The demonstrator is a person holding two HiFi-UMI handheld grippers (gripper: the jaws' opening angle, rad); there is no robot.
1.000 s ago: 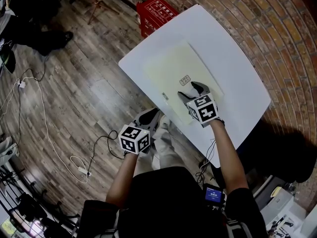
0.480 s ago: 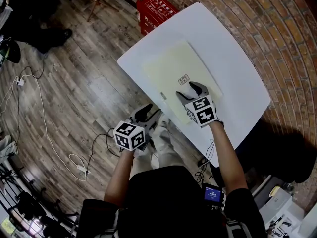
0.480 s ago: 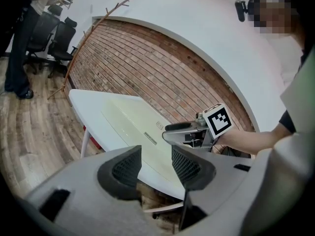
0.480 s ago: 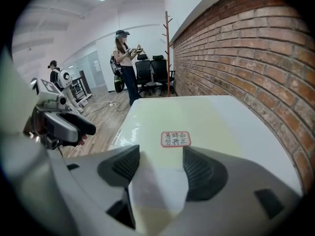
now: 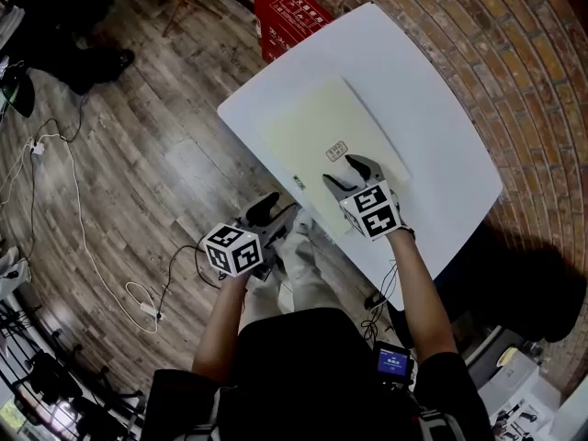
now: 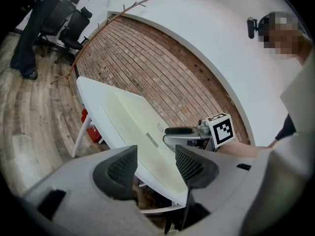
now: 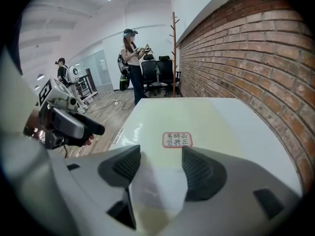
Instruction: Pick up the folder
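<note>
From my end: the folder [image 5: 317, 131] lies flat on the white table [image 5: 432, 108]. It's a thin, smooth rectangular sheet, pale cream-yellow w/ a slight sheen, turned at an angle to the table's rounded-corner top. A small red-bordered label [image 5: 337, 150] sits on its near half.

My right hand-held gripper [image 5: 340, 168] is over the folder's near end, just beside the label, pointing steeply down. Its jaws stand moderately apart, the ribbed dark pads [image 7: 129, 162] clamped on nothing, and only the folder's surface shows between them. I can't quite tell from the right gripper view whether the tips touch the sheet.

My left hand-held gripper [image 5: 277, 206] is off the table's near edge, above the wood-plank floor [image 5: 138, 154] and pointing roughly level toward the table rim. Its jaws have just been opening and are now approx. half-wide w/ nothing between them; the rim is only seen beyond the gap.

A rough brick wall [image 5: 514, 44] curves behind the table, and a red plastic crate [image 5: 292, 21] stands on the floor by the far corner.
</note>
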